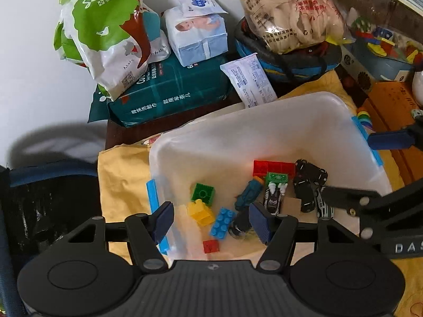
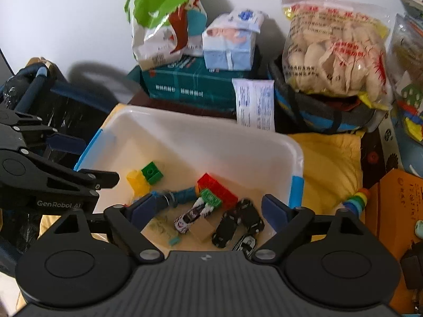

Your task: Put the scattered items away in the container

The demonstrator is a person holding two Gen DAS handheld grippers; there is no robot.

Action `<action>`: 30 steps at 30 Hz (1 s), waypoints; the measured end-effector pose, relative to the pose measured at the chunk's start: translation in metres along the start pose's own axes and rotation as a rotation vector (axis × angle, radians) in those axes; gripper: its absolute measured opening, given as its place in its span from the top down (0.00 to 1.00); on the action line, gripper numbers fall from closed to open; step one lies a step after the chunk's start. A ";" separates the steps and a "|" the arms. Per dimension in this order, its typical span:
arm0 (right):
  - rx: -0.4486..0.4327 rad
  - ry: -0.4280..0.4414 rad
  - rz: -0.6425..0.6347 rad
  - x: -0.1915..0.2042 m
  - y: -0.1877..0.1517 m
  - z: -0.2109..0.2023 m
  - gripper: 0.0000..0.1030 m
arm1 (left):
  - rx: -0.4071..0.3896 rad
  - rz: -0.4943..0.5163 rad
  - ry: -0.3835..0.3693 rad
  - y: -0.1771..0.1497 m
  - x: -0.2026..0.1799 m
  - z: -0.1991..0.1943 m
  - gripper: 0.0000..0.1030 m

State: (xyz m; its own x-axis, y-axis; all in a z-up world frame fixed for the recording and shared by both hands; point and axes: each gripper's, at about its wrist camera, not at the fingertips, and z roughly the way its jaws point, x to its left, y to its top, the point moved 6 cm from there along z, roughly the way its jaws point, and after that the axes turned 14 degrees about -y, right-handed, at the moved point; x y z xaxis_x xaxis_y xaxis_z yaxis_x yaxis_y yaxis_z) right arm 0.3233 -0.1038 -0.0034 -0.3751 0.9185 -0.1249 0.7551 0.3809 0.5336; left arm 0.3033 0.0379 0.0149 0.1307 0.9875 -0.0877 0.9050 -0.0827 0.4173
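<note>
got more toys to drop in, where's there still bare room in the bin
The far half of the white bin floor is bare, from the back wall to the green brick and red brick. The near right corner is crowded with black toy cars.

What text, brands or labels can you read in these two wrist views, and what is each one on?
"GenRobot.AI": black body of the left gripper, right wrist view.
"DAS", cut off by the frame edge: black body of the right gripper, left wrist view.
"Se…", white script, remainder unclear: green-and-white plastic bag.
Chinese print on the dark green wipes pack, the clear bag of pale snacks and the white printed sachet: too small or blurred.
</note>
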 end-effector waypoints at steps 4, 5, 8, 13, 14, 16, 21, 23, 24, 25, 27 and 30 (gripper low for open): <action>0.069 -0.031 -0.022 0.002 0.006 0.004 0.05 | 0.009 -0.027 0.016 0.011 0.008 -0.006 0.32; 0.075 -0.030 -0.029 0.003 0.008 0.003 0.05 | 0.013 -0.038 0.027 0.014 0.010 -0.007 0.32; 0.076 -0.044 -0.043 0.005 0.014 -0.002 0.05 | 0.015 -0.050 0.043 0.020 0.014 -0.011 0.32; 0.065 -0.050 -0.061 0.010 0.019 -0.007 0.05 | 0.010 -0.052 0.054 0.025 0.016 -0.014 0.32; 0.063 -0.053 -0.067 0.011 0.020 -0.008 0.05 | 0.009 -0.051 0.058 0.025 0.016 -0.015 0.32; 0.059 -0.059 -0.075 0.012 0.019 -0.008 0.05 | 0.011 -0.053 0.070 0.025 0.017 -0.015 0.32; 0.060 -0.062 -0.081 0.012 0.014 -0.006 0.05 | 0.022 -0.058 0.070 0.023 0.016 -0.012 0.32; 0.063 -0.065 -0.086 0.012 0.011 -0.005 0.05 | 0.028 -0.054 0.067 0.022 0.013 -0.010 0.32; 0.064 -0.066 -0.086 0.011 0.010 -0.005 0.05 | 0.031 -0.055 0.063 0.021 0.011 -0.009 0.32; 0.063 -0.067 -0.085 0.011 0.010 -0.005 0.05 | 0.033 -0.057 0.060 0.021 0.010 -0.008 0.32; 0.063 -0.068 -0.082 0.011 0.010 -0.005 0.05 | 0.036 -0.061 0.052 0.021 0.008 -0.006 0.32; 0.061 -0.070 -0.081 0.010 0.009 -0.006 0.05 | 0.041 -0.062 0.047 0.020 0.005 -0.004 0.32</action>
State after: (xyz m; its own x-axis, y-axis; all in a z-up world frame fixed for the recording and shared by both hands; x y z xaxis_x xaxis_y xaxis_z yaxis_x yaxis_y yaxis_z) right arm 0.3236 -0.0913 0.0050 -0.3991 0.8890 -0.2244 0.7560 0.4575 0.4681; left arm 0.3199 0.0414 0.0263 0.0552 0.9961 -0.0694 0.9267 -0.0252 0.3751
